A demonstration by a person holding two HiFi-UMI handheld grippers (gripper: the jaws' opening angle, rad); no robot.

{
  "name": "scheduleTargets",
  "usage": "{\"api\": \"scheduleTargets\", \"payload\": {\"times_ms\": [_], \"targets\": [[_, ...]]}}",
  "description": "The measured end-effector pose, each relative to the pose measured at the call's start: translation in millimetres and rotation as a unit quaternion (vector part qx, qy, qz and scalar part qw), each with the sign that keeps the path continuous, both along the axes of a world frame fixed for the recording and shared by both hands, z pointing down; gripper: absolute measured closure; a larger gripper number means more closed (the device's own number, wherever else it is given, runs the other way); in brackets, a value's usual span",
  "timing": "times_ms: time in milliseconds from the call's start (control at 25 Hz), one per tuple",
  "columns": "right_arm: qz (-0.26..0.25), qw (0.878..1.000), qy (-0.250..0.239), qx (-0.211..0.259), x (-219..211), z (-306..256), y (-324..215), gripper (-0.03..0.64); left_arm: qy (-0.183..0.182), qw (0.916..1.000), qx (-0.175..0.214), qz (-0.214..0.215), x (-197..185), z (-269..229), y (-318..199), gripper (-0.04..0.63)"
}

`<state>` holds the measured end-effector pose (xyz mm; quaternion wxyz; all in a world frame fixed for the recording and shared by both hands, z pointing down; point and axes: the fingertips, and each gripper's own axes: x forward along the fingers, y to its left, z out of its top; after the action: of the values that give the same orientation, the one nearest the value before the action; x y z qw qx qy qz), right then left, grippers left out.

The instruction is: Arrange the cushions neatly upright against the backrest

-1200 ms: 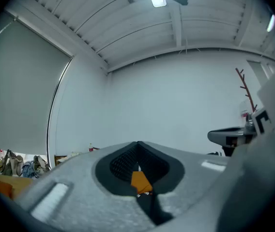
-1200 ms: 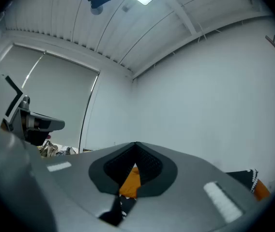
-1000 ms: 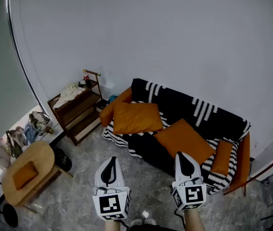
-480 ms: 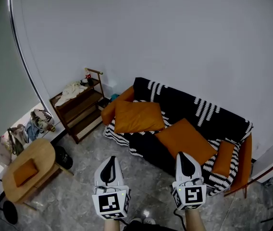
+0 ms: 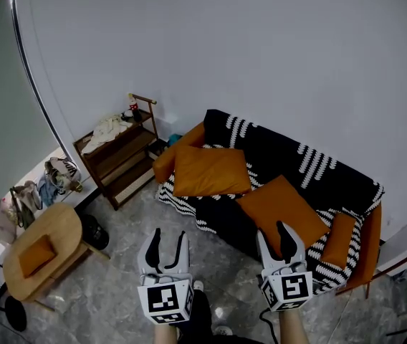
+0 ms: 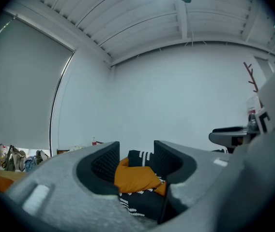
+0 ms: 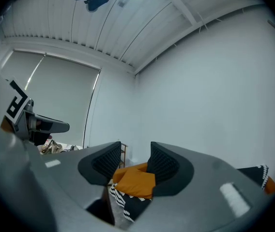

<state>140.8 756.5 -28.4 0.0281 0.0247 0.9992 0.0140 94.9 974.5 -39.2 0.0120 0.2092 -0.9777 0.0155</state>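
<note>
Since the earlier frames: both tools lower in the head view, and both sets of jaws just opened from tightly pressed together. On the left gripper (image 5: 168, 236), jaws now spread with nothing between them. Same on the right gripper (image 5: 271, 229), parted a little less and pinching nothing.

Ahead, toward centre and right of the head view: three orange cushions lying flat on the seat of the sofa (image 5: 366, 239), over a black-and-white striped throw (image 5: 218, 213), none upright yet. Large left cushion (image 5: 211, 170) at frame centre, beside the orange armrest. Middle cushion (image 5: 279, 208) set like a diamond, near corner just above the right gripper's tips in the picture. Small cushion (image 5: 340, 239) at the right end. Backrest (image 5: 275, 153) beyond all three, further up the frame.

Judged from this: right gripper nearer the middle cushion, left gripper nearer the large left one, both well apart from the sofa across grey floor (image 5: 117, 292). Probably a reach forward first, then tipping each cushion up and back.
</note>
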Motion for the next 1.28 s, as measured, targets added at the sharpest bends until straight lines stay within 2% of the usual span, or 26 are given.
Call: {"api": "scheduleTargets", "payload": {"times_ms": [200,600,760,1000,1280], "targets": [[0.011,1.0,0.008,0.0,-62,10,-8,0.394,0.014,0.9998,0.012,0.003,-68,13,2,0.364],[0.059,0.998,0.022,0.004,-217,11,-11,0.387,0.024,0.9988,0.009,0.041,-245,9,9,0.364],[0.078,0.997,0.024,0.006,-268,9,-10,0.387,0.028,0.9979,0.014,0.056,-305,9,10,0.364],[0.094,0.995,0.036,0.005,-317,22,-15,0.39,0.041,0.997,0.009,0.065,-365,24,10,0.364],[0.096,0.994,0.056,0.001,-366,39,-39,0.39,0.067,0.996,0.005,0.059,-414,48,-7,0.364]]}}
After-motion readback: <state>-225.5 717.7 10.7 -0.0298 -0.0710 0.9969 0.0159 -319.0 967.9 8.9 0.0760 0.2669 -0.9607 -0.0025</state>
